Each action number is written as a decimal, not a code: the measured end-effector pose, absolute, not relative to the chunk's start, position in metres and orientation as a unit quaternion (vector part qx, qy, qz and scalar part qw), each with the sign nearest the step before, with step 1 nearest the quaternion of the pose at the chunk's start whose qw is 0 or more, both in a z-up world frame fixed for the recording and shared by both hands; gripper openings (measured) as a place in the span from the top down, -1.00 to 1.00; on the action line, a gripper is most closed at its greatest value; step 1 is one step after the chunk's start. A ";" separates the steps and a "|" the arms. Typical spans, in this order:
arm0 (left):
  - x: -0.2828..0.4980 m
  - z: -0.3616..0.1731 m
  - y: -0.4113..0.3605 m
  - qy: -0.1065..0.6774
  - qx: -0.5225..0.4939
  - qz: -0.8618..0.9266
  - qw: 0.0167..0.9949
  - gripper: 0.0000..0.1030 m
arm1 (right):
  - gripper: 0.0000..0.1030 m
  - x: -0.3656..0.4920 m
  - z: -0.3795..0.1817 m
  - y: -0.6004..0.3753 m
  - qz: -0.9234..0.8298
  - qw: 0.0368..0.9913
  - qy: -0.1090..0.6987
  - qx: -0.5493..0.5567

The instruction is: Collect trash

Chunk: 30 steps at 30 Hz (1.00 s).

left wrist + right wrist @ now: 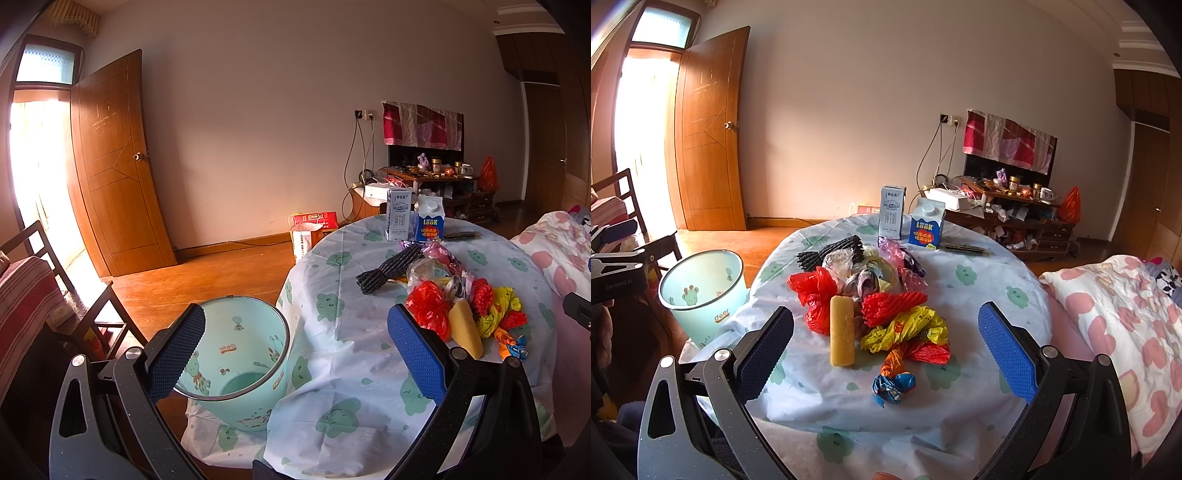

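A heap of trash lies on the round table (990,295): a red plastic bag (812,291), a yellow sponge bar (842,332), red foam netting (892,304), a yellow bag (905,328), a blue-orange wrapper (892,382) and black netting (827,253). A mint-green waste bin (236,365) stands beside the table's left edge, empty inside. My left gripper (295,358) is open, its left finger in front of the bin's rim. My right gripper (886,354) is open, hovering over the table's near edge, the wrapper between and beyond its fingers. In the left wrist view the heap (461,306) lies to the right.
Two cartons, white (892,216) and blue (925,227), stand at the table's far side. A bed with a pink-patterned quilt (1115,321) borders the table on the right. A chair (48,295) sits at left. A cluttered cabinet (1015,218) and open door (709,129) lie beyond.
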<state>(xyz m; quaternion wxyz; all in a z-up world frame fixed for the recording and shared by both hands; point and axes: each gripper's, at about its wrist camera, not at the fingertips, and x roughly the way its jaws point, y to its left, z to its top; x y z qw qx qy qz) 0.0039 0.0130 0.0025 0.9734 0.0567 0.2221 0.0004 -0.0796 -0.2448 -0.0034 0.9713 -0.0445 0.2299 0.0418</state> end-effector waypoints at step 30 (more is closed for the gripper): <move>0.009 -0.010 0.016 0.234 0.063 0.004 0.970 -0.88 | -0.91 -0.072 -0.014 -0.253 0.031 0.969 0.241 -0.041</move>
